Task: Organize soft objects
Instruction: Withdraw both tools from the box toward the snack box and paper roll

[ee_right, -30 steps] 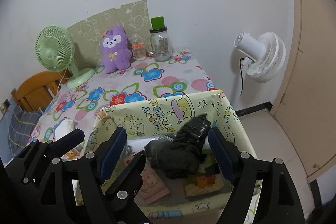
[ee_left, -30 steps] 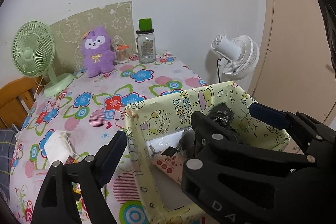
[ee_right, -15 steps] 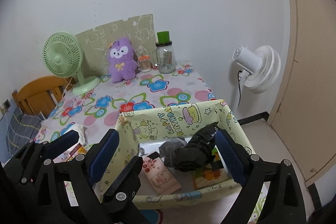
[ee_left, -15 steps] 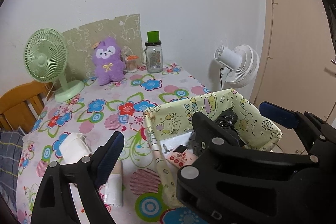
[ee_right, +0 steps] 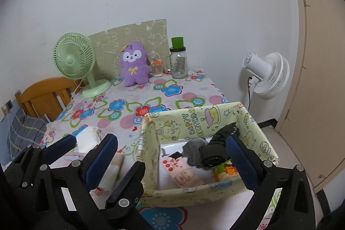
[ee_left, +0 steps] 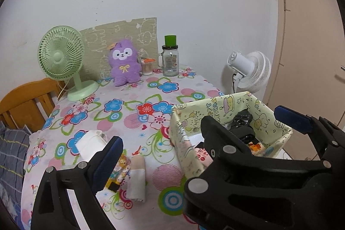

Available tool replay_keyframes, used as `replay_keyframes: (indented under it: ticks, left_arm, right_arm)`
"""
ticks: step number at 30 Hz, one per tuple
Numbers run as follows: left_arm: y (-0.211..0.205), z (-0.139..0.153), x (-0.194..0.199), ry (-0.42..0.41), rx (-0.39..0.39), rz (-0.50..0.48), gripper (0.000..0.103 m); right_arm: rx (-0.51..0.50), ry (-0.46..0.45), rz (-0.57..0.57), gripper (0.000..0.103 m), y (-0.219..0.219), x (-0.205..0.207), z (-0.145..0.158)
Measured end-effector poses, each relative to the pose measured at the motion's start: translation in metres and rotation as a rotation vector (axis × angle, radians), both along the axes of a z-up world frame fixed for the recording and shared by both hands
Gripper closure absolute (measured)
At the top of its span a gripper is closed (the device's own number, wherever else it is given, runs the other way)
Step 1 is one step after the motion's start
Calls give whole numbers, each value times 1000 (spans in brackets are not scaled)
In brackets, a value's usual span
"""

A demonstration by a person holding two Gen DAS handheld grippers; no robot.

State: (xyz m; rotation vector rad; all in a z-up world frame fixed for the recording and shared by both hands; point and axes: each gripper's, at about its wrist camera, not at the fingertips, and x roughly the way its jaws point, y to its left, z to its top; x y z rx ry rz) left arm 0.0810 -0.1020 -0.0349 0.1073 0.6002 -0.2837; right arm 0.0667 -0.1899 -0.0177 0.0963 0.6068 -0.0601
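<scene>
A: Socks point(ee_right: 207, 151), dark bundle, now lying in box point(ee_right: 254, 122)?
B: Yep. Both grippers pulled back; right gripper point(ee_right: 170, 156) & left gripper point(ee_left: 198, 131) jaws opening wide, empty. Rolled cloth point(ee_left: 137, 180) next, prob.

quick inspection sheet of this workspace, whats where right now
surface: table under a flowered cloth.
job's things: black and grey soft items lie in the yellow cartoon-print box; a rolled cloth and a white bundle lie on the cloth beside the box.
clutter: green desk fan, purple plush, jar with green cap.
grippers: left gripper and right gripper both opening, nothing between the fingers.
cables: black cord hanging from the white fan.
surroundings: wooden chair, white wall, beige door.
</scene>
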Motion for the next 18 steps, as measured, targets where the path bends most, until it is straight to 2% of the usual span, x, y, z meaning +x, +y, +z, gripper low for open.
replay_keyframes:
  ticks: [18]
  left_arm:
    - [50,-6,-13,-13,-4,53,5]
  right_arm:
    - [-9,0,60,0,53,-7,-6]
